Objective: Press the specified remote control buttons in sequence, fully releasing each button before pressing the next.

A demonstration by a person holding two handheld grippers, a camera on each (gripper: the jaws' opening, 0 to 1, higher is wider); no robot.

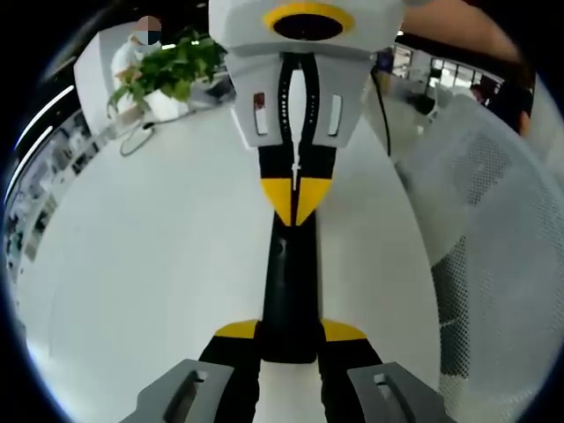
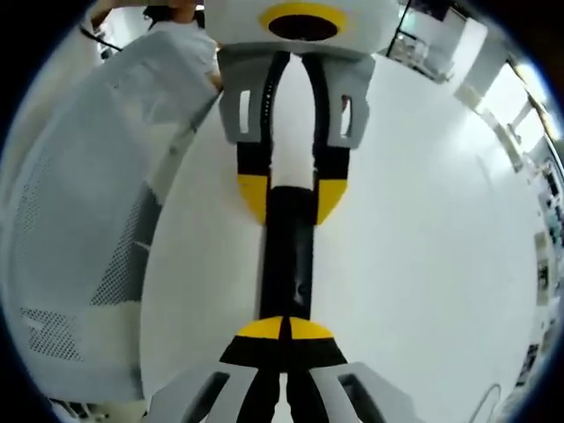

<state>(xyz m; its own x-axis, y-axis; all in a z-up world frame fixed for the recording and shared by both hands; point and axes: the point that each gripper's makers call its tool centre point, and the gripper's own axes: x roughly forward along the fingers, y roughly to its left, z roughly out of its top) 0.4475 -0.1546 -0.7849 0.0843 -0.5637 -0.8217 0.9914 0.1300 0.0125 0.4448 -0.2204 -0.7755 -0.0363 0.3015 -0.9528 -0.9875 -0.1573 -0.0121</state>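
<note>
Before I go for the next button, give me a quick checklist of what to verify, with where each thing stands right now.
1. Left tool clamps the remote by its sides: ok.
2. Right tool is closed to a single tip for pressing: ok.
3. Right tool's tip is lifted clear of the remote, with the button fully released: cannot tell; the tip sits right over the remote's body.
4. The correct button lies under that tip: cannot tell; no button markings are legible.
5. Remote is visible in both the left gripper view and the right gripper view: ok.
</note>
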